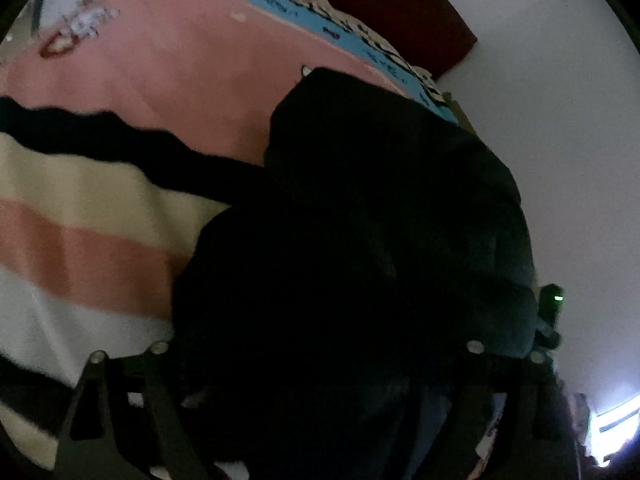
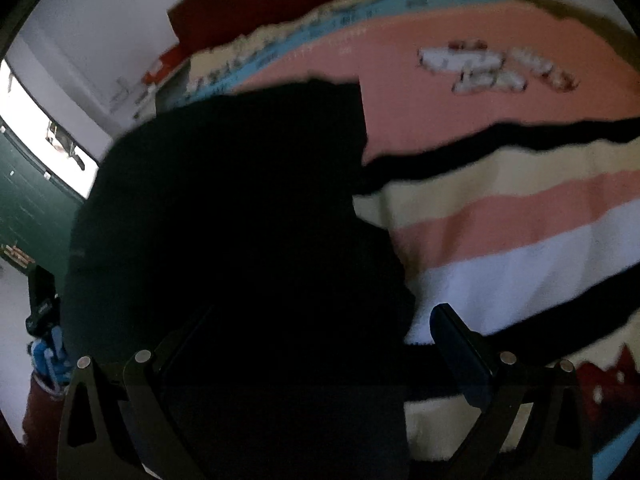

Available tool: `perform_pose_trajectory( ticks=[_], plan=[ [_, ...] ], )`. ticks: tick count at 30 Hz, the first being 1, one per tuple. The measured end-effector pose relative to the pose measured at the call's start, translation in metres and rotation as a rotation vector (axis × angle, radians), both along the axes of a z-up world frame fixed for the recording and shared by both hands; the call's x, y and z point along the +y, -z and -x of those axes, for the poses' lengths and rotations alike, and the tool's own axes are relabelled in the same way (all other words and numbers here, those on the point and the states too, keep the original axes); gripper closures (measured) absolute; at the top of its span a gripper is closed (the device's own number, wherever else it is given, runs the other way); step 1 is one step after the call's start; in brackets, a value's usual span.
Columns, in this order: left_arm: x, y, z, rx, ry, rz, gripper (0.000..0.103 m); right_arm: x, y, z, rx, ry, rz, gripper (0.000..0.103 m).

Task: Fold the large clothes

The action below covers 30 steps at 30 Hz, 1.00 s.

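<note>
A large black garment [image 1: 360, 220] hangs bunched in front of the left wrist camera and hides my left gripper's [image 1: 316, 380] fingertips; only its dark arms show at the bottom. The same garment [image 2: 224, 220] fills the left and middle of the right wrist view. My right gripper [image 2: 312, 360] is open: its right finger [image 2: 460, 344] stands free over the blanket, while cloth covers the left finger. The garment hangs above a bed.
A striped blanket [image 1: 80, 216] in pink, cream, white and black covers the bed [image 2: 500, 208]. A white wall [image 1: 560, 120] and a dark red headboard [image 1: 400, 4] lie behind. The other gripper shows at the left edge of the right wrist view [image 2: 44, 312]. A bright window [image 2: 36, 128] is there too.
</note>
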<state>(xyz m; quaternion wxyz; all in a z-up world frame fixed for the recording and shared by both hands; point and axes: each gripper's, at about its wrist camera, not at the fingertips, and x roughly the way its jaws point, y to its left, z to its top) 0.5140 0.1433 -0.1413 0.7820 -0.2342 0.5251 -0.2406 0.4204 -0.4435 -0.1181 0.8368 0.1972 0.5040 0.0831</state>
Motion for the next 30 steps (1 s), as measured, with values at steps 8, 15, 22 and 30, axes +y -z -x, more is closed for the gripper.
perform_pose_trajectory(
  ticks=[8, 15, 22, 30],
  plan=[
    [-0.017, 0.026, -0.003, 0.025, 0.066, 0.080, 0.000, 0.005, 0.047, -0.031, 0.143, -0.122, -0.210, 0.001],
    [-0.039, 0.024, 0.014, -0.049, 0.023, 0.066, 0.002, 0.011, 0.058, -0.034, 0.108, -0.160, -0.278, 0.001],
    [-0.081, -0.011, 0.055, -0.193, 0.074, 0.137, 0.061, 0.020, 0.037, -0.023, 0.003, -0.157, -0.324, 0.061],
    [-0.086, -0.080, 0.080, -0.333, 0.067, 0.177, 0.082, 0.040, -0.037, -0.005, -0.157, -0.193, -0.246, 0.083]
  ],
)
